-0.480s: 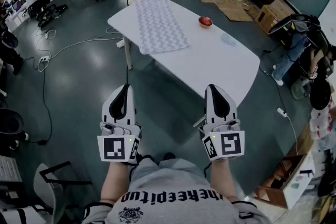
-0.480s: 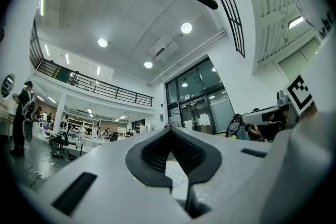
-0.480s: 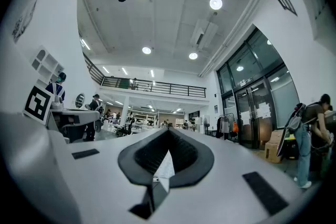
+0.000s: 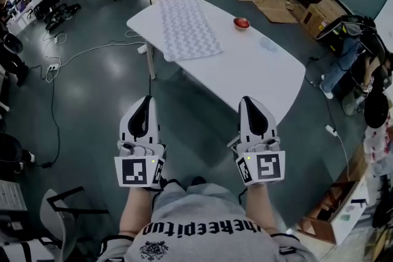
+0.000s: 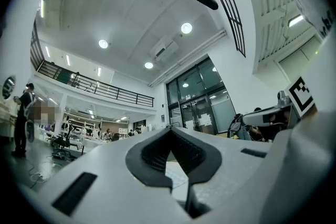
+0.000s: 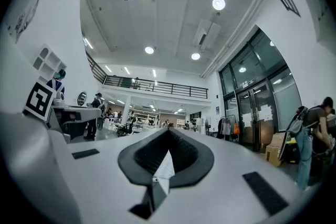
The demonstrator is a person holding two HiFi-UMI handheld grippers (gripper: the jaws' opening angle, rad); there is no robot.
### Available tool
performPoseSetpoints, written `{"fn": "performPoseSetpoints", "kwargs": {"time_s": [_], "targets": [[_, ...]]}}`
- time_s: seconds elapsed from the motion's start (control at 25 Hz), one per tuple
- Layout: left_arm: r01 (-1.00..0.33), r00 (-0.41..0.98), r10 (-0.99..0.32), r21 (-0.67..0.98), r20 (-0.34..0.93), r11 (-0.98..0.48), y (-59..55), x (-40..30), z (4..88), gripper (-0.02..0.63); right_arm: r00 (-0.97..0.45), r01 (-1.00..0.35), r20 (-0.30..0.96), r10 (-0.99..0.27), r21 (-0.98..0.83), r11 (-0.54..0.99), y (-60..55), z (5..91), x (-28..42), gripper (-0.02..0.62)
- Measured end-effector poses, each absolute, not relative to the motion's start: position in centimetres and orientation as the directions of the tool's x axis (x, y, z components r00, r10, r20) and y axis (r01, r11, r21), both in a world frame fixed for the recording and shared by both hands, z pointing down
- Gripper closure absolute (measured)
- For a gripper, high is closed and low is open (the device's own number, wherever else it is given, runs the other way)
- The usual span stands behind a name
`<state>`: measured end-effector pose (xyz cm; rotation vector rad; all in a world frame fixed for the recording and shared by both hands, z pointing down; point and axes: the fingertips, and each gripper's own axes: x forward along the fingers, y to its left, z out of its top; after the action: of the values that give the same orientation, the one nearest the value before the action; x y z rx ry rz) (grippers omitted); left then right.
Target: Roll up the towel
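Left tongs (image 4: pixel 145 105), right tongs (image 4: pixel 249 105) unmoved, closed

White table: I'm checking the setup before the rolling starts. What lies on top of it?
A patterned towel lies flat on the table, a small red object apart beside it. Whatever is under the towel is covered.

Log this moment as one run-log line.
stage: not started | left gripper: shut, empty | right gripper: shut, empty | patterned grey towel: flat on white table, untouched | small red round object: on table, apart from towel
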<state>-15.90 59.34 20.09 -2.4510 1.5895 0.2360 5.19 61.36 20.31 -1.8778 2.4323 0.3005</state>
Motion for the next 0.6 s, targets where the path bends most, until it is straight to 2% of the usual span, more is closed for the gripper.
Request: {"fn": "performPoseSetpoints", "kwargs": {"time_s": [0.28,0.6], "targets": [[-0.924,0.383,-0.884,-0.094,-0.268,-0.372,59.5,-15.7,19.9,0.601,-0.294,-0.955,-0.211,-0.932,0.114,0.275,61.5,19.6,5.4,0.592],[-0.925,0.380,-0.885,-0.093,-0.270,-0.369,56.5,-15.2,20.0,0.601,-0.276,-0.961,-0.189,-0.942,0.081,0.265,58.2,20.5,6.1,0.592]]}}
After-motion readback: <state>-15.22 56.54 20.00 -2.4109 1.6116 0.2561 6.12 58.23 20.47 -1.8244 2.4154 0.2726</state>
